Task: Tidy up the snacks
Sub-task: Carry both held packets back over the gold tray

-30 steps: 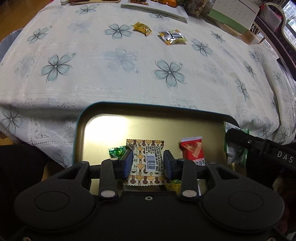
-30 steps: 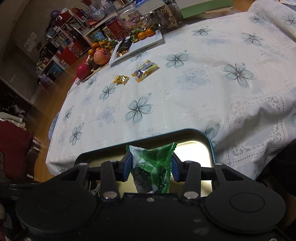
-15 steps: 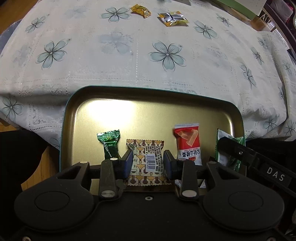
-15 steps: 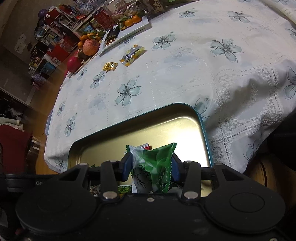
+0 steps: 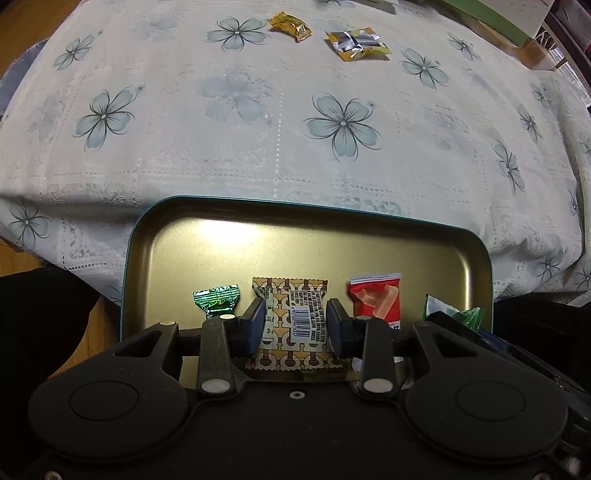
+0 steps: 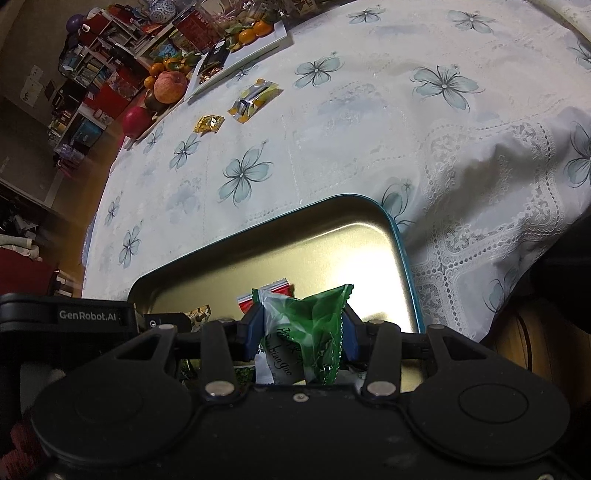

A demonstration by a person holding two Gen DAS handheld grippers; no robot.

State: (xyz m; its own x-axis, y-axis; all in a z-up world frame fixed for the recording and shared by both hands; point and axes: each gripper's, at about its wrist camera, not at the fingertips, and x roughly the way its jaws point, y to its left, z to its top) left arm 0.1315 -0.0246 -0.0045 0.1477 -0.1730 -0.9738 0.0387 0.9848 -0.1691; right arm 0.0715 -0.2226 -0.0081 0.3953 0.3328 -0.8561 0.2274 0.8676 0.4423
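Observation:
A gold tin tray (image 5: 303, 254) with a teal rim sits at the near edge of the flowered tablecloth. My left gripper (image 5: 293, 325) is shut on a tan patterned snack packet (image 5: 291, 314) over the tray's near side. A small green candy (image 5: 218, 301) and a red packet (image 5: 376, 299) lie in the tray beside it. My right gripper (image 6: 301, 328) is shut on a green and white snack bag (image 6: 310, 332) over the tray (image 6: 280, 254); the bag also shows at the right in the left wrist view (image 5: 454, 314). A gold candy (image 5: 290, 26) and a yellow-silver packet (image 5: 356, 42) lie far off on the cloth.
A white plate with oranges (image 6: 255, 40), an apple (image 6: 170, 86) and other fruit stand at the table's far end. Shelves with clutter (image 6: 96, 74) are beyond it. A green-edged box (image 5: 491, 14) sits at the far right. The tablecloth (image 6: 498, 229) hangs over the near edge.
Both grippers, still holding their packets, have drawn back over the tray, so more of the tray and its contents shows. The far candies look nearer the frame's top.

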